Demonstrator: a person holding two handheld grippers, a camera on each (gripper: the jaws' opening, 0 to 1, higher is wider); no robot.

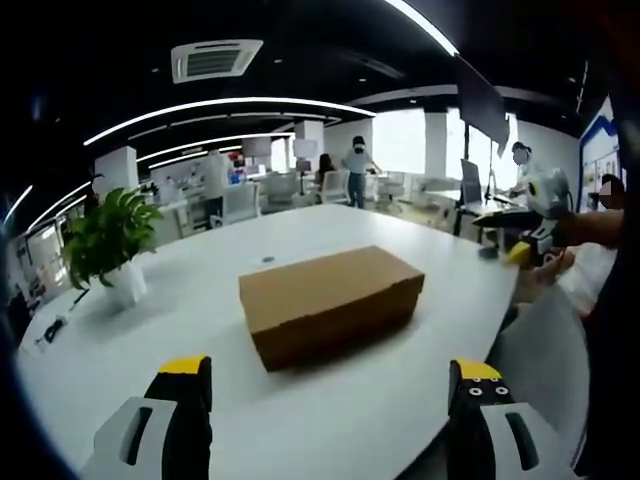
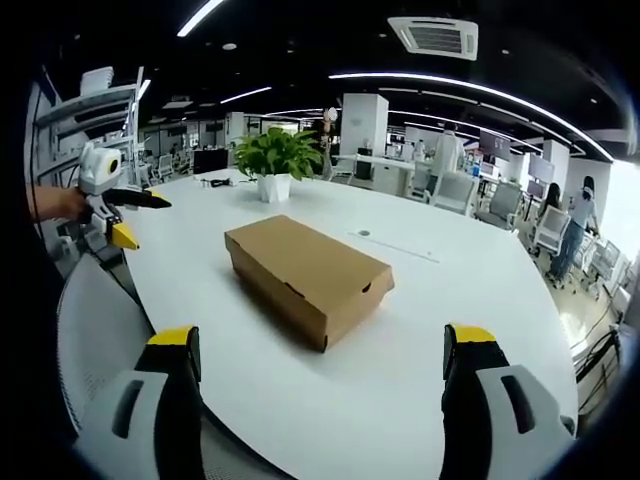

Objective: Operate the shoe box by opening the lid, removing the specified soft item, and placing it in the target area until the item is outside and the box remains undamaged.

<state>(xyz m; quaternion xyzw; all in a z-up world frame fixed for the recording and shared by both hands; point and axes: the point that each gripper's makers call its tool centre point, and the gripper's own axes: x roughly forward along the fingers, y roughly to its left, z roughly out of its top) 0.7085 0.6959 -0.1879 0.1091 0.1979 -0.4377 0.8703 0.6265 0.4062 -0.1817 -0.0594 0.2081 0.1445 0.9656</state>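
A shut brown cardboard shoe box [image 1: 330, 300] lies in the middle of the white table [image 1: 200, 290]. In the left gripper view my left gripper [image 1: 330, 368] is open, its yellow-tipped jaws spread wide just short of the box and holding nothing. My right gripper [image 1: 525, 245] shows at the right edge, held by a hand off the table's side. In the right gripper view the box [image 2: 305, 275] lies with one corner toward me. My right gripper [image 2: 322, 338] is open and apart from it. My left gripper [image 2: 120, 215] hangs at the far left, beyond the table edge.
A potted green plant [image 1: 105, 245] [image 2: 272, 160] stands on the table behind the box. The rounded table edge [image 2: 150, 300] runs close under the jaws. Office chairs [image 2: 455, 190], desks and several people stand in the background.
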